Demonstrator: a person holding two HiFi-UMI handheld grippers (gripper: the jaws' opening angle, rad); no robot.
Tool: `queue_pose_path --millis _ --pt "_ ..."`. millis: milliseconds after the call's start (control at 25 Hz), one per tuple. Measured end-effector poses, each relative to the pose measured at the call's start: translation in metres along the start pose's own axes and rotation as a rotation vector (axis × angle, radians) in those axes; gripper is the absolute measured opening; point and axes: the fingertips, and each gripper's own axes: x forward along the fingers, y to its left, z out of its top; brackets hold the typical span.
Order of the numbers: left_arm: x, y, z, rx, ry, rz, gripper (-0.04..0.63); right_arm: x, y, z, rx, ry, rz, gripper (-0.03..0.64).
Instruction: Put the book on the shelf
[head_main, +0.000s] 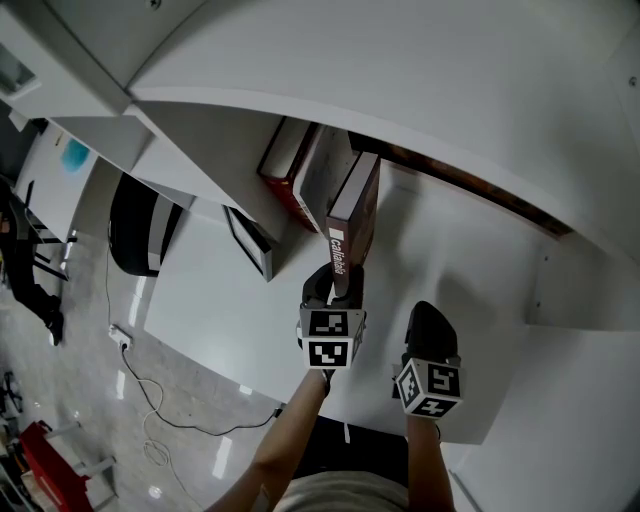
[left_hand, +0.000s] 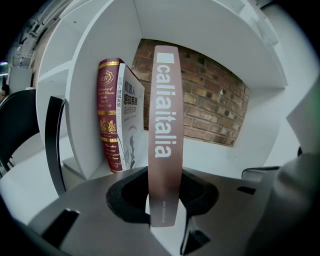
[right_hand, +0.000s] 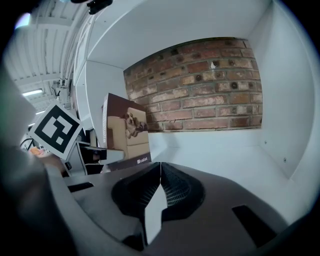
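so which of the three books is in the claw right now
The brown book with caliaitalia on its spine, clamped upright in the left claw; the dark red book and the white book stand free against the shelf wall.

Your left gripper (left_hand: 162, 199) has its jaws closed on the lower end of a brown book (left_hand: 165, 125), which stands upright straight ahead of the tongs with its spine facing you, white lettering running up it. Beyond the jaws and to their left, a dark red book (left_hand: 106, 115) with gold ornament stands on the shelf (left_hand: 227, 159). A white book (left_hand: 131, 120) touches its right side. The red one rests against the white side panel (left_hand: 80, 100). Behind the tongs' load, a brick wall (left_hand: 210, 107) closes the back of the compartment. Far off to the left of the jaws you see a black chair (left_hand: 17, 125).
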Motion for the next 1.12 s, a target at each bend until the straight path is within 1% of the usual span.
queue_pose_path --millis 320,720,880,1000,1120 --pt "0.006 0.0 -0.006 0.006 0.002 0.013 0.147 0.002 0.0 0.002 0.002 -0.003 0.005 0.017" --pt "0.005 -0.002 -0.023 0.023 0.021 0.021 0.147 0.001 0.006 0.0 -0.005 -0.002 0.017 0.017" --pt "0.003 -0.001 -0.031 0.046 0.04 0.036 0.149 -0.002 0.007 -0.002 -0.009 0.002 0.02 0.017" --pt "0.003 -0.001 -0.038 0.045 0.053 0.042 0.149 -0.003 0.005 -0.005 -0.015 0.009 0.015 0.017" --pt "0.003 -0.001 -0.042 0.067 0.057 0.046 0.149 -0.005 0.004 -0.007 -0.012 0.011 0.009 0.017"
